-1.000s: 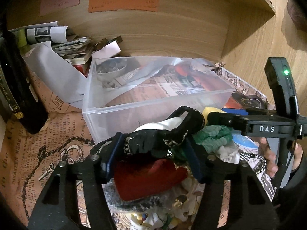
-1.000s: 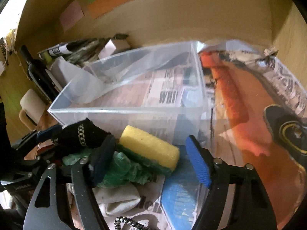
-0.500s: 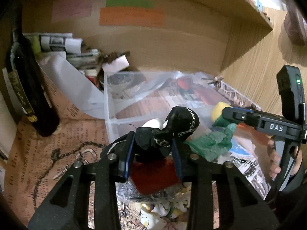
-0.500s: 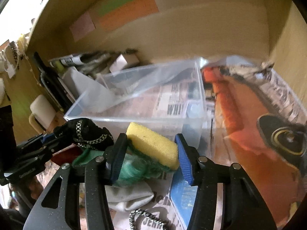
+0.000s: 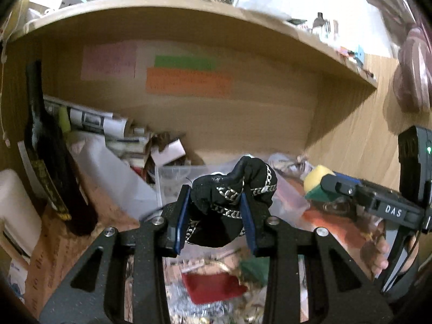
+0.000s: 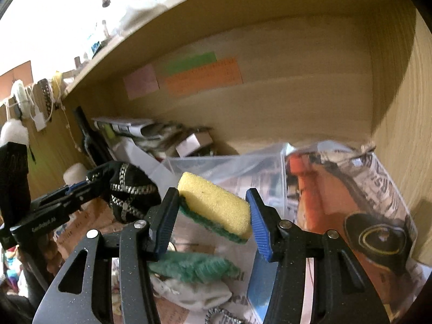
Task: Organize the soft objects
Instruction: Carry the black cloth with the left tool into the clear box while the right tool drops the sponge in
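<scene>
My left gripper [image 5: 214, 216] is shut on a black cloth with silver chain trim [image 5: 235, 194] and holds it in the air above the pile. My right gripper [image 6: 213, 216] is shut on a yellow sponge with a green scrub side [image 6: 216, 206], also lifted. Each gripper shows in the other's view, the sponge [image 5: 316, 182] at the right and the black cloth [image 6: 129, 191] at the left. A clear plastic bin [image 6: 229, 164] stands behind both. Below lie a red cloth [image 5: 213, 286], a green cloth [image 6: 194, 267] and a white cloth [image 6: 194, 294].
A dark bottle [image 5: 51, 162] stands at the left. Rolled papers and a small box [image 5: 108, 127] are piled against the wooden back wall. A shelf [image 5: 189, 16] runs overhead. A wooden side wall [image 6: 405, 135] closes the right. Newspaper [image 6: 378, 189] covers the surface.
Both grippers have closed on their objects and risen: the left with the black cloth, the right with the sponge. The views have tilted up toward the shelf.
</scene>
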Available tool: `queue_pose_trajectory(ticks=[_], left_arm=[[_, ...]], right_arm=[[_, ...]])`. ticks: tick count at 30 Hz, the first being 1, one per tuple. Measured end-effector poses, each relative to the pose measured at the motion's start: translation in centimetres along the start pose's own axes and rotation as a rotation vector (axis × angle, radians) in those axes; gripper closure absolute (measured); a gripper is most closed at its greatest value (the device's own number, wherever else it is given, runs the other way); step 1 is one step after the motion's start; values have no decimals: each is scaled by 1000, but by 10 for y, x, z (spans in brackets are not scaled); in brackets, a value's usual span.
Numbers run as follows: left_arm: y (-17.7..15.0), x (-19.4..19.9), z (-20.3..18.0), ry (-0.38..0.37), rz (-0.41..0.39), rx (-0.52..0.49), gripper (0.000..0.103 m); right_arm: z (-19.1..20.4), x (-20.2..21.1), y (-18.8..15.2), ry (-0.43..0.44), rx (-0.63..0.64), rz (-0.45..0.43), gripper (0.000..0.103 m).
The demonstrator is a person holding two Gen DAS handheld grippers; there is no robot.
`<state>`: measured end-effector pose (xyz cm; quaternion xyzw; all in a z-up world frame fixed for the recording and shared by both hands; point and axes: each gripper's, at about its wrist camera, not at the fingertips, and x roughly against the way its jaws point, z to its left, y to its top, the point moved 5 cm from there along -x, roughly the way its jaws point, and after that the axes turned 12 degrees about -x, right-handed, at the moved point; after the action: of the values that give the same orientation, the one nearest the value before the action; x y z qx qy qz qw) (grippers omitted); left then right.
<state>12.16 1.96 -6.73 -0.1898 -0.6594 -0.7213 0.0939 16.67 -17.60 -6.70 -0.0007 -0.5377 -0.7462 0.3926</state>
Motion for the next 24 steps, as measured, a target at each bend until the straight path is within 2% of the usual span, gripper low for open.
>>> queue_pose_trajectory(ticks=[5, 8, 20, 24], left_arm=[[14, -13, 2, 18, -10, -9, 68], [17, -31, 5, 26, 18, -15, 68], [-20, -124, 14, -18, 266, 6, 68], [-30, -141, 14, -9, 317, 5, 67]], right_arm=[[1, -5, 11, 9, -8, -23, 55], [-1, -16, 16, -7, -1, -21, 55], [-22, -86, 4, -102, 32, 142, 55], [-27, -104, -4, -126, 41, 191, 55]])
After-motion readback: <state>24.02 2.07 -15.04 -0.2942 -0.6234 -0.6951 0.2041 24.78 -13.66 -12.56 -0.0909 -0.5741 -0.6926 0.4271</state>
